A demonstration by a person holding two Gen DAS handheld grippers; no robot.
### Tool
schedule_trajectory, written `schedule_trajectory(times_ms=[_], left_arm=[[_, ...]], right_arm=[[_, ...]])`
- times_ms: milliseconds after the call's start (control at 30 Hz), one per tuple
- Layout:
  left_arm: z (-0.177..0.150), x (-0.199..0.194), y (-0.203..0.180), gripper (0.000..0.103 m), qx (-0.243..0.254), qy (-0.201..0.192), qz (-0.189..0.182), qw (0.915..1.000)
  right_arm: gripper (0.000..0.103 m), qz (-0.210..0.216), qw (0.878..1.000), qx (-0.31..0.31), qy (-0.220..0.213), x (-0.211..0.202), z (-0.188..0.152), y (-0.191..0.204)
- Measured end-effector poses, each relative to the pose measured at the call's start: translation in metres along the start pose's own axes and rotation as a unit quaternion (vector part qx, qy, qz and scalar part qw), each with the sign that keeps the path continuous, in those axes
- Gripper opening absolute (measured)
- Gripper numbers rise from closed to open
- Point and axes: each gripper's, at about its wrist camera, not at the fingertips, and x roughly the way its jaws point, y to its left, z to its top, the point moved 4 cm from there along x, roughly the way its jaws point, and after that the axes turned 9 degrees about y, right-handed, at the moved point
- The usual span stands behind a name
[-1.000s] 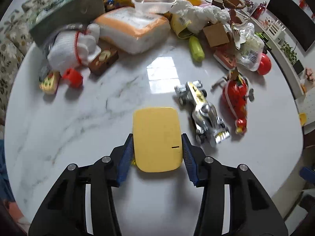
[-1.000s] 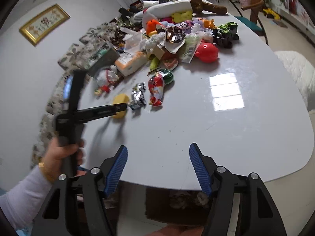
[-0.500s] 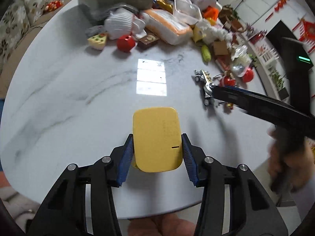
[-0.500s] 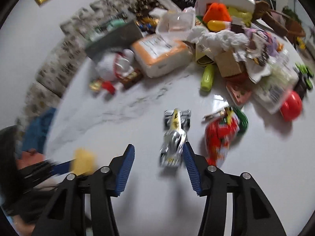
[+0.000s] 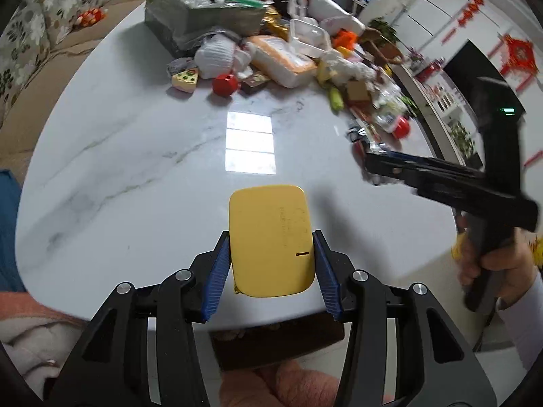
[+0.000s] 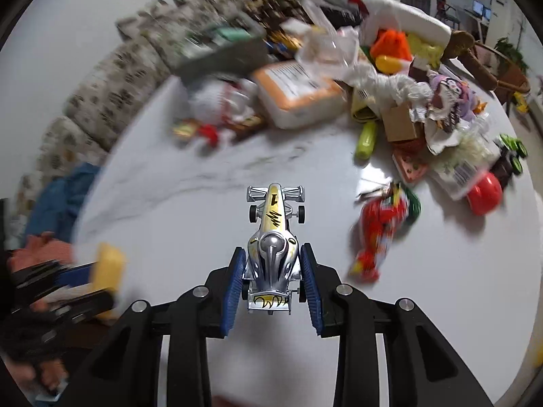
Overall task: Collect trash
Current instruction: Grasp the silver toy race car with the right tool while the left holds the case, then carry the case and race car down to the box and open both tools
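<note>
Toy racing car (image 6: 273, 247) lengthwise between right gripper (image 6: 273, 283) pads, seemingly clamped; left gripper (image 5: 271, 268) clamped on yellow case (image 5: 269, 240).

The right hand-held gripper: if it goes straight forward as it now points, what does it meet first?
Probably the silver toy race car: it already sits between the fingers of the right hand-held gripper. Beyond its nose, bare white table follows.

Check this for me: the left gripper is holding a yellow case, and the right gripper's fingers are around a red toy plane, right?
Not quite. The left gripper does hold the yellow case, but the right wrist view shows the right gripper around a silver toy race car.
</note>
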Motion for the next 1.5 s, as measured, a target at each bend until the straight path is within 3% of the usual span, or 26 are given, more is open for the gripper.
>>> schedule_trajectory(times_ms=[133, 267, 367, 500, 667, 767, 800, 867, 900, 1100, 1300, 1433, 1500], left_arm=[[-0.040, -0.010, -0.019, 0.046, 0.036, 0.022, -0.011, 0.9991], [-0.093, 0.011, -0.032, 0.046, 0.049, 0.080, -0.017, 0.9954], [-0.137, 0.058, -0.037, 0.046, 0.042, 0.152, -0.029, 0.9872], [-0.179, 0.124, -0.038, 0.046, 0.039, 0.216, -0.018, 0.9754], [-0.217, 0.236, -0.024, 0.047, 0.031, 0.279, 0.023, 0.9595], [-0.228, 0.290, -0.010, 0.048, 0.016, 0.304, 0.055, 0.9509], [-0.230, 0.305, -0.007, 0.061, 0.014, 0.315, 0.061, 0.9471], [-0.235, 0.331, 0.003, 0.086, 0.009, 0.336, 0.086, 0.9381], [-0.237, 0.337, 0.007, 0.086, 0.005, 0.340, 0.087, 0.9365], [-0.239, 0.351, 0.033, 0.091, -0.037, 0.369, 0.108, 0.9226], [-0.238, 0.319, 0.030, 0.091, -0.031, 0.369, 0.104, 0.9229], [-0.239, 0.278, 0.023, 0.092, -0.047, 0.366, 0.054, 0.9279], [-0.240, 0.252, 0.018, 0.095, -0.049, 0.362, 0.027, 0.9304]], right_arm=[[0.033, 0.034, 0.999, -0.008, 0.005, -0.029, -0.060, 0.013], [0.033, 0.040, 0.997, 0.033, 0.060, -0.018, -0.135, 0.005], [0.034, 0.040, 0.988, 0.096, 0.114, 0.013, -0.198, -0.013], [0.034, 0.026, 0.970, 0.173, 0.168, 0.073, -0.264, -0.045], [0.034, 0.002, 0.953, 0.214, 0.214, 0.154, -0.310, -0.082], [0.034, -0.009, 0.946, 0.235, 0.225, 0.193, -0.318, -0.101], [0.035, -0.023, 0.941, 0.245, 0.233, 0.205, -0.320, -0.108], [0.083, -0.042, 0.932, 0.268, 0.242, 0.220, -0.320, -0.118], [0.086, -0.054, 0.932, 0.269, 0.237, 0.223, -0.318, -0.121], [0.088, -0.062, 0.930, 0.267, 0.246, 0.230, -0.300, -0.120], [0.088, -0.042, 0.936, 0.270, 0.222, 0.192, -0.287, -0.099], [0.088, 0.008, 0.955, 0.233, 0.181, 0.126, -0.258, -0.065], [0.089, 0.073, 0.963, 0.213, 0.147, 0.085, -0.233, -0.043]])
